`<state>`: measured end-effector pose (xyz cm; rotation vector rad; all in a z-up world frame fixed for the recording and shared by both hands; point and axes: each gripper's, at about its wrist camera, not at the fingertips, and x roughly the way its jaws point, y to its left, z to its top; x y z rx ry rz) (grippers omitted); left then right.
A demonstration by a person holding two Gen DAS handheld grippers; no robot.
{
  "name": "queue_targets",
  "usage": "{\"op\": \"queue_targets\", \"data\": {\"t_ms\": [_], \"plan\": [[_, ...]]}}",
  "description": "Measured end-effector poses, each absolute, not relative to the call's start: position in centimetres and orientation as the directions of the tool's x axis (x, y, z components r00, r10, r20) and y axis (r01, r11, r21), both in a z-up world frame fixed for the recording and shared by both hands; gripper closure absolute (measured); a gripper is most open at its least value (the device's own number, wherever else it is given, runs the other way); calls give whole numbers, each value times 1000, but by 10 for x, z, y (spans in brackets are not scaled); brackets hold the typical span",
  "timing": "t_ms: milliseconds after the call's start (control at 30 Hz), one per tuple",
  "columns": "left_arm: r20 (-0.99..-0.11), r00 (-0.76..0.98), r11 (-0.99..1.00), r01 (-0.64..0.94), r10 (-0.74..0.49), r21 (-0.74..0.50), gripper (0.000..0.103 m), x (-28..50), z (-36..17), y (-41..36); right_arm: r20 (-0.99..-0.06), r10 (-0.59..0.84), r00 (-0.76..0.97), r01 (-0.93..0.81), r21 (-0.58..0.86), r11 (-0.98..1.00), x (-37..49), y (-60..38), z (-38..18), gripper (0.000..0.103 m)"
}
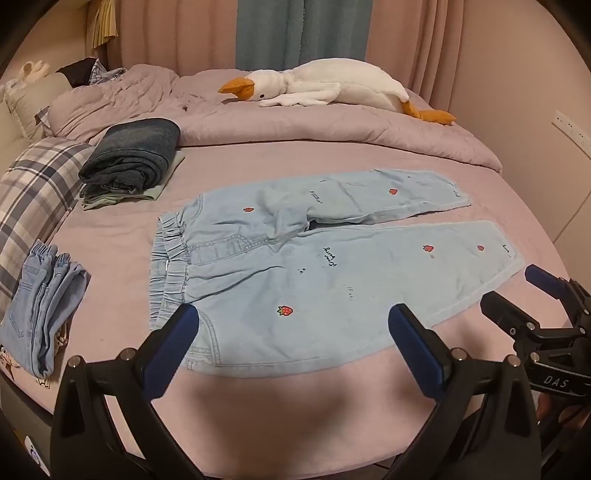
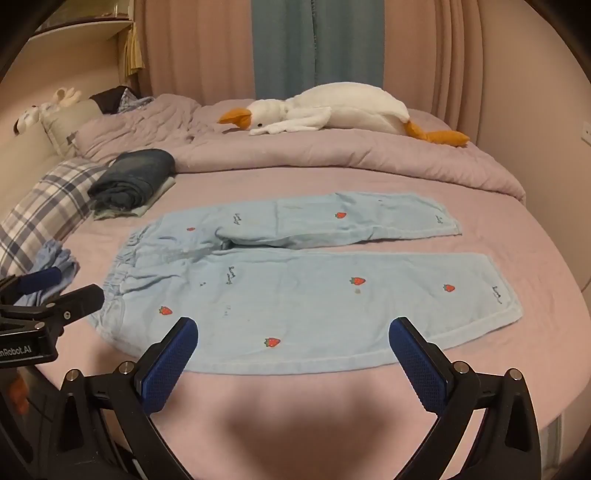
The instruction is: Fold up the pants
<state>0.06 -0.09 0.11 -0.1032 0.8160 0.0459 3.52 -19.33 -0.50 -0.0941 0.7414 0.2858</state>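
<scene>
Light blue pants (image 1: 295, 266) w/ strawberry prints lie flat & unfolded across the middle of the left wrist frame, on the pink bed sheet (image 1: 122, 236). Waistband is at center left, both legs run toward the right edge, a narrow gap between them. In the right wrist frame the same pants (image 2: 295, 291) fill the center, waistband at left, leg hems at right.

Left gripper (image 1: 294, 336) sits at the bottom of its frame, jaws spread wide, nothing between them. Blue pads hover over the near edge of the pants; contact w/ the cloth can't be told. Right gripper (image 2: 293, 341) is at the bottom center of its own frame, also wide apart & holding nothing, pads over the near leg's lower edge. Each tool shows in the other's cam: right gripper (image 1: 517, 291) at the lower right edge of the left view, near the leg hem; left gripper (image 2: 59, 286) at the left edge of the right view, near the waistband.

Around it: a folded dark denim stack (image 1: 133, 158) at upper left, sitting on a pale green piece. Another folded light-blue jeans (image 1: 44, 302) at the far left edge. Plaid pillow (image 1: 37, 192) at left. A white goose plush (image 1: 325, 88) (orange beak & feet) lies on the rumpled lilac duvet (image 1: 332, 129) across the top. Pink & teal curtains (image 1: 273, 33) behind.
</scene>
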Motion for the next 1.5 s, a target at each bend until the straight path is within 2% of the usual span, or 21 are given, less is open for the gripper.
{"op": "queue_targets", "data": {"t_ms": [1500], "plan": [[-744,668,992,-82,-17,-97,0,4,-7,5,-698,208,686,-299,-10,954,37,-184,-10,0]]}}
